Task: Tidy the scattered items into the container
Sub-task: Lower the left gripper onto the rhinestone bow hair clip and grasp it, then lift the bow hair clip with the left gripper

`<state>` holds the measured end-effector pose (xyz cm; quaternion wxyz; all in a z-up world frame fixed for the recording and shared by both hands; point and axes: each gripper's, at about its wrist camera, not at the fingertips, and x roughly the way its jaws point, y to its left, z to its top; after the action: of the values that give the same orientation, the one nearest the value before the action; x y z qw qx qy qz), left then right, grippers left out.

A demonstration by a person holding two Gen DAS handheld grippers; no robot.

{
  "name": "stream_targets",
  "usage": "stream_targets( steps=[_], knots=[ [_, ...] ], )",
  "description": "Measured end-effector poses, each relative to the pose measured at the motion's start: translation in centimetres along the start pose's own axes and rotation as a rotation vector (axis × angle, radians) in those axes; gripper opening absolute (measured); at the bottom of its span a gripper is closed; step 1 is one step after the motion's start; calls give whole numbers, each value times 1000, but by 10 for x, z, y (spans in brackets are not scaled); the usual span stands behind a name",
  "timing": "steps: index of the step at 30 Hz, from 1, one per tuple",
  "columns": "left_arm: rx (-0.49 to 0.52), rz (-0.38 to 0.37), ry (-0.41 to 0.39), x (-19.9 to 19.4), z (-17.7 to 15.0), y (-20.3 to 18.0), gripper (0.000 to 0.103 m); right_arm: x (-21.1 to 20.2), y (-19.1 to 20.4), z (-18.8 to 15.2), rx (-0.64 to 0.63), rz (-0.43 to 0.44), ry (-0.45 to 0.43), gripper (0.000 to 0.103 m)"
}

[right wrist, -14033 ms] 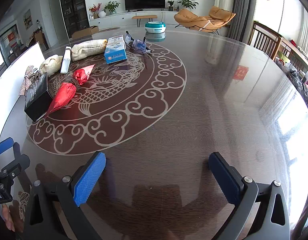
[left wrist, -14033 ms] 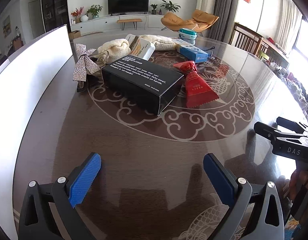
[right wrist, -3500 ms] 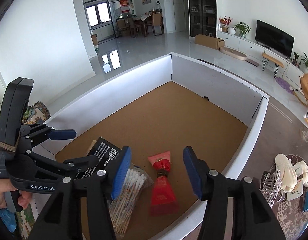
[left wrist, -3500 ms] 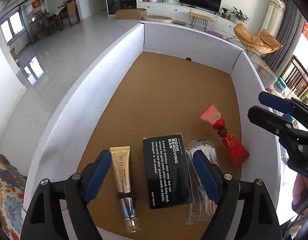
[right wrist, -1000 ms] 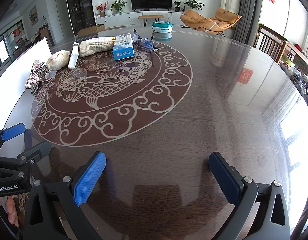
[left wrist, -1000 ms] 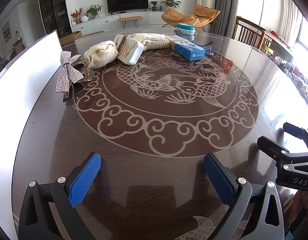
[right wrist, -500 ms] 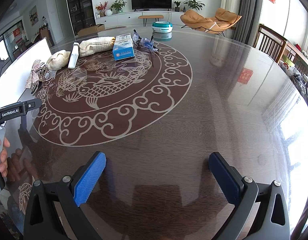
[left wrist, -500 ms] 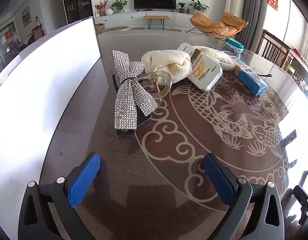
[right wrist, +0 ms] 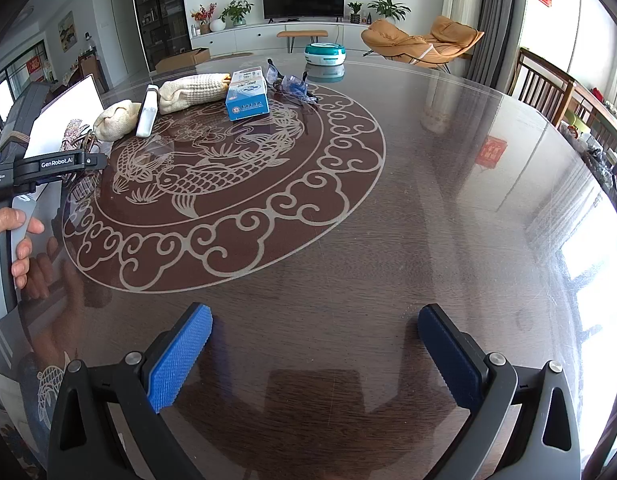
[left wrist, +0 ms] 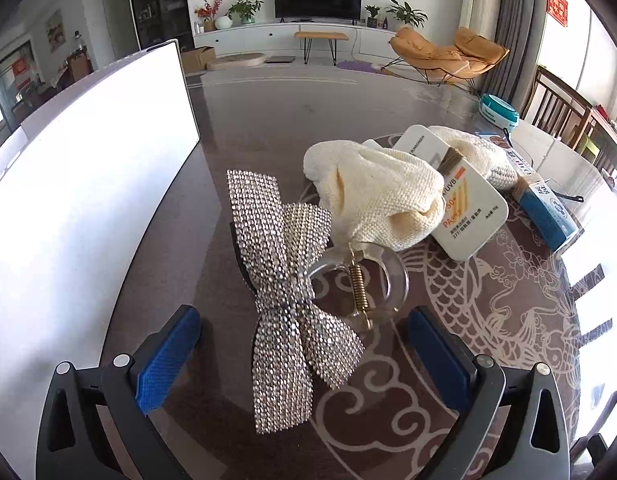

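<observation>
A rhinestone bow hair clip [left wrist: 286, 300] lies on the dark table, and my left gripper [left wrist: 300, 344] stands open with its blue pads on either side of the bow's near half. A clear claw clip [left wrist: 360, 280] touches the bow on its right. Behind them lie a cream knit pouch [left wrist: 380, 200], a white sunscreen bottle [left wrist: 464, 208], a second knit pouch [left wrist: 480, 152] and a blue box [left wrist: 544, 208]. The white container's wall [left wrist: 88, 168] rises on the left. My right gripper [right wrist: 314, 344] is open over bare table, far from the items [right wrist: 247, 94].
A teal round case [right wrist: 325, 53] and a pair of blue goggles [right wrist: 292, 84] sit at the table's far side. A hand [right wrist: 20, 236] holds the left gripper at the left edge of the right wrist view. Wooden chairs [right wrist: 548, 84] stand to the right.
My left gripper has moved forward and lower, so the bow now lies between its fingers. The right gripper has stayed still.
</observation>
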<state>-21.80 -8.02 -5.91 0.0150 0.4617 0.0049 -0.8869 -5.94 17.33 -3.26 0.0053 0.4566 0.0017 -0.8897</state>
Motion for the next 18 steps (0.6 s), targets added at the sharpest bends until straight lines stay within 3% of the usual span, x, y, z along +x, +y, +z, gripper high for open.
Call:
stream_targets(
  steps=[6,8,9,10,14,18],
  knots=[
    [-34,23,0,10,13,5,103,0,0,0,0,0,0,103],
    [-36,20,-39,3,11,5,83,0,0,0,0,0,0,103],
    [-33,11,-54,-1,10,4,64,0,0,0,0,0,0,103],
    [-27,8,-58,-3,9,4,55,0,0,0,0,0,0,103],
    [-27,-36,-65,-14,-5,8,52,0,0,0,0,0,0,103],
    [46,-29,-58,-32,-30,4,52,0,0,0,0,0,0,103]
  ],
)
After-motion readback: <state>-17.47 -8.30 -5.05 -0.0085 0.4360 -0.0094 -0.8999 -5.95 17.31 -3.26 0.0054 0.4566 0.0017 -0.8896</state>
